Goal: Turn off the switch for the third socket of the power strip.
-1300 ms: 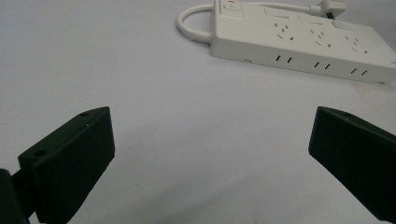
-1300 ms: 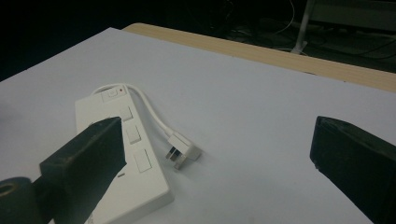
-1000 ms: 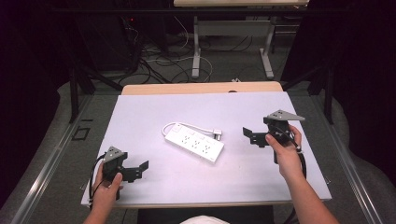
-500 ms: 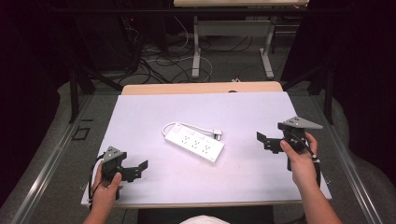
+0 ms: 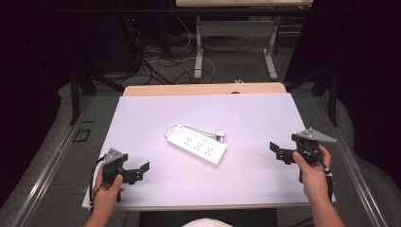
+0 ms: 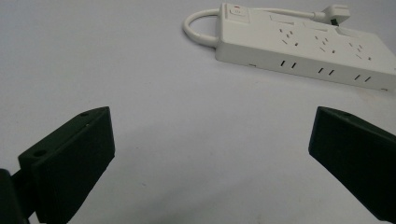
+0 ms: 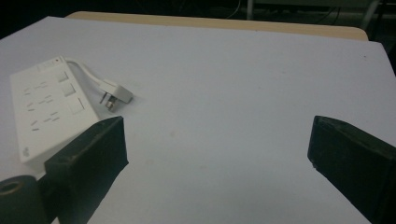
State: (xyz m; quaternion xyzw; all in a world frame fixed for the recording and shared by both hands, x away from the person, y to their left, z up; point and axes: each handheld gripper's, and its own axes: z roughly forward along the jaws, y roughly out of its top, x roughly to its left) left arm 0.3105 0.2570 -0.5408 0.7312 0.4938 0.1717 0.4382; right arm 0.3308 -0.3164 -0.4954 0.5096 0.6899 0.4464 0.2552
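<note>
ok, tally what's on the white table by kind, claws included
Power strip: 1, white, with its cord and plug
Claws: 2, black, the left claw and the right claw, both open and holding nothing
Total: 3

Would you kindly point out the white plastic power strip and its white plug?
white plastic power strip [image 5: 196,144]: high view, middle of its socket face.
white plug [image 7: 115,95]: right gripper view, plug body.

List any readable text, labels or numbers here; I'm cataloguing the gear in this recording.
No text can be read.
Power strip: a small mark at its near corner, too blurred to read.
Its switch: a red spot and a faint symbol, no legible letters.
Left gripper and right gripper: no markings show.
</note>
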